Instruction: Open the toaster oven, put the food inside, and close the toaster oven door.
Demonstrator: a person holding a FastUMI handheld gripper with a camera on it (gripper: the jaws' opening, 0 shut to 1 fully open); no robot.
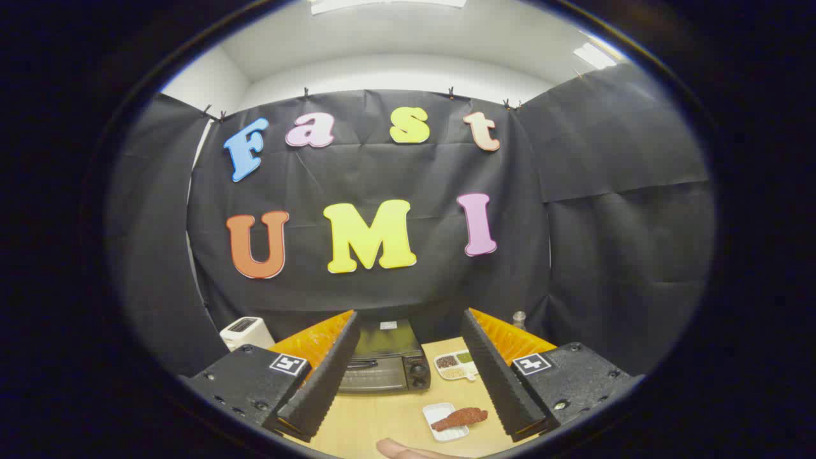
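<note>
Holding my claw (408, 376) wide open and empty, I see the food (460, 418) between its fingers, the seemingly closed toaster oven (386, 364) beyond.

Black toaster oven (384, 364) seen upright at the desk's far edge, door shut, reddish-brown food (460, 418) laid lengthwise on small white tray (446, 422), nearer, well apart.

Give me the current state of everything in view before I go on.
Toaster oven: door closed, beyond the fingers.
Food: lying on its small white tray on the table, not yet inside.
Gripper: fingers apart, holding nothing.
Divided dish: filled, beside the oven.
White toaster: standing left of the oven.
</note>
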